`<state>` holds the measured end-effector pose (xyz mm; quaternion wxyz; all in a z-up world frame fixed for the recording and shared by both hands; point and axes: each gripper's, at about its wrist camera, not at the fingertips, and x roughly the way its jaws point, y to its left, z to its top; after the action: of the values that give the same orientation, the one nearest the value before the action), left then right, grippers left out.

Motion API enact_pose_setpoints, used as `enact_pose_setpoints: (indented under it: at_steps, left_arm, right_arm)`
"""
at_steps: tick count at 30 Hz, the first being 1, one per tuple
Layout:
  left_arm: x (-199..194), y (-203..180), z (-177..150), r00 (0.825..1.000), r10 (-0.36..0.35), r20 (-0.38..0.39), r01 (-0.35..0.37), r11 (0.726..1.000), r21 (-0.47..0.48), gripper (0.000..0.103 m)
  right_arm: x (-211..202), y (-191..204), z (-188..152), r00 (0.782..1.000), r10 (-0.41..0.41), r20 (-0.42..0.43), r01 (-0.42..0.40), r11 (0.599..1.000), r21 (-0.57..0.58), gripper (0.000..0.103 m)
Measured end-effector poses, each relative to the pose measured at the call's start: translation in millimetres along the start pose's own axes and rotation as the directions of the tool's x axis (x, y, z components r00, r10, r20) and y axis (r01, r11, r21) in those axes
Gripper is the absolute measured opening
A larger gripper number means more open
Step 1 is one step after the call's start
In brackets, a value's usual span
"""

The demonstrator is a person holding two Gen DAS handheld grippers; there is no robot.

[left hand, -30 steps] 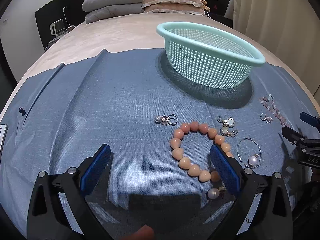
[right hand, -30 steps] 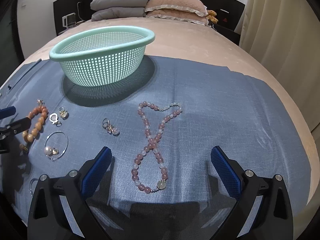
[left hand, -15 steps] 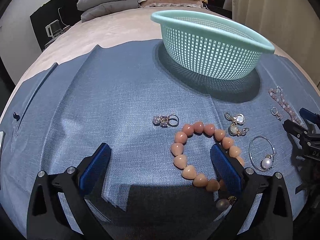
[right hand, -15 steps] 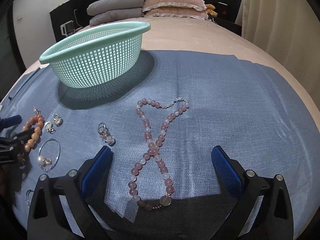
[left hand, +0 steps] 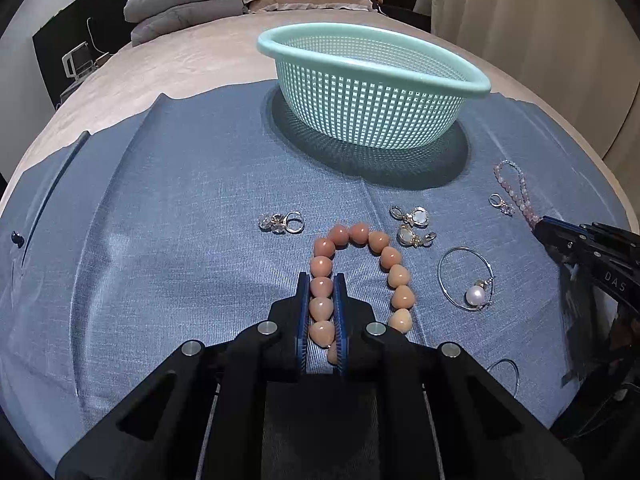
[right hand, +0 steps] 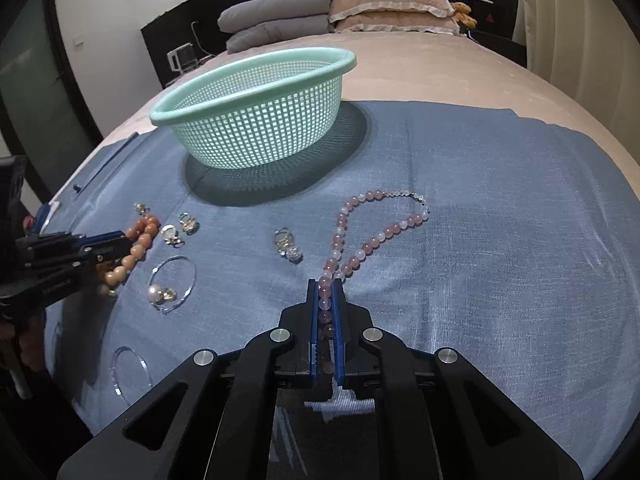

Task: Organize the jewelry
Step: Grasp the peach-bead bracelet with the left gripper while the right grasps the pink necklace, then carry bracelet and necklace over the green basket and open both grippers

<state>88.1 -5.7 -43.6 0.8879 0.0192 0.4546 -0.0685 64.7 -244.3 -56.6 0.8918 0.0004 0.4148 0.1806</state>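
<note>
A bracelet of peach heart-shaped beads lies on the blue cloth. My left gripper is closing its jaws on the bracelet's left side, pads pressing the beads. A pink bead necklace lies crossed over itself on the cloth. My right gripper is closing its jaws on the necklace's near strand, beads pinched between the pads. A mint green mesh basket stands upright on the cloth beyond both. The left gripper also shows at the left edge of the right wrist view.
A crystal ring, two drop earrings, a hoop with a pearl, a small earring and a clear hoop lie on the cloth. Pillows lie at the bed's far end, a curtain hangs right.
Both grippers went from wide open to shut. The left one closed on the peach bracelet, the right one on the pink necklace. Both views tipped slightly nearer the cloth.
</note>
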Motion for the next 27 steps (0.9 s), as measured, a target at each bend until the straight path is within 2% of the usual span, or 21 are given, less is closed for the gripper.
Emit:
enact_pose_setpoints:
  at_steps: [4, 6, 10, 21, 27]
  left_arm:
    - [-13, -1, -6, 1.000, 0.013, 0.000, -0.013, 1.000, 0.009, 0.012]
    - [-21, 2, -8, 1.000, -0.002, 0.004, 0.002, 1.000, -0.008, 0.012]
    - [-48, 6, -5, 0.999, 0.003, 0.048, -0.002, 1.000, -0.020, 0.012]
    - [-120, 9, 30, 0.982, 0.013, 0.190, -0.019, 0.999, 0.031, 0.012]
    - [-139, 5, 58, 0.969, 0.026, 0.244, -0.045, 0.996, 0.075, 0.012]
  right_arm:
    - [-24, 6, 0, 0.999, 0.018, 0.032, -0.018, 1.000, 0.000, 0.006]
    - [-38, 9, 4, 0.998, 0.022, 0.053, -0.021, 1.000, -0.009, 0.006]
    - [-66, 15, 16, 0.994, 0.021, 0.107, -0.017, 0.999, -0.037, 0.006]
    - [-134, 40, 66, 0.966, 0.029, 0.258, 0.011, 0.989, -0.151, 0.006]
    - [-152, 50, 103, 0.943, 0.042, 0.329, 0.025, 0.980, -0.195, 0.006]
